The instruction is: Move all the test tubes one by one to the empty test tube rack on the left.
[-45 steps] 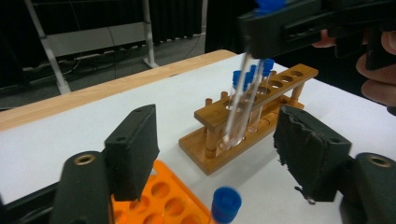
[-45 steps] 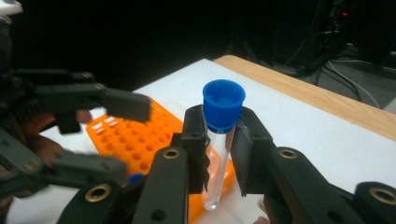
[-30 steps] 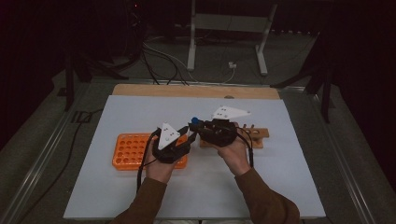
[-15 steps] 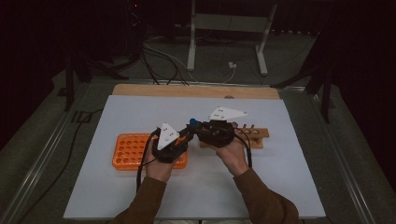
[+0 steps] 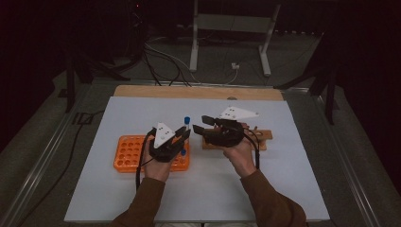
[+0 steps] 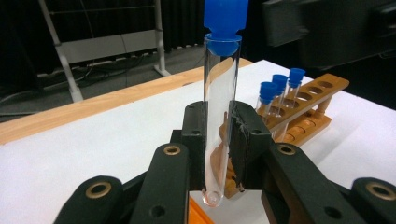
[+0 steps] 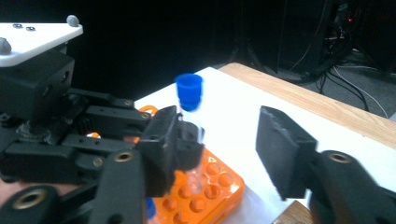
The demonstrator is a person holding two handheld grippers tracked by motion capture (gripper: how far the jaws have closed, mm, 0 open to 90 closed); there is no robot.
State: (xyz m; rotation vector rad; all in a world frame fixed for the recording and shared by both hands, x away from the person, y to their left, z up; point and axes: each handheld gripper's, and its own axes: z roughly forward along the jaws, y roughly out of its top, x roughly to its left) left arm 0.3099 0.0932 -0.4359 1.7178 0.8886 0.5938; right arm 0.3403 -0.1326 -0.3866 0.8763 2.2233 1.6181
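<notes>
In the high view, a blue-capped test tube (image 5: 186,124) is held upright by the left gripper (image 5: 183,134), clamped between its jaws above the right end of the orange rack (image 5: 126,153). The right gripper (image 5: 202,125) is seen just to the right of the tube, its jaws apart and touching nothing; they have just been opening. A wooden rack (image 5: 263,136) lies beneath the right hand (image 5: 239,149), on the white table sheet (image 5: 293,189).

In the left gripper view, the test tube (image 6: 221,112) is gripped at its lower part by the two pads, its blue cap (image 6: 226,18) high above them and its round bottom below them. The wooden rack (image 6: 322,100) is seen at the far right with three capped tubes (image 6: 279,91) standing in it.

In the right gripper view, the jaws are spread, and the left gripper (image 7: 180,140) is seen clenched on the tube (image 7: 190,109) over the orange rack (image 7: 217,189).
</notes>
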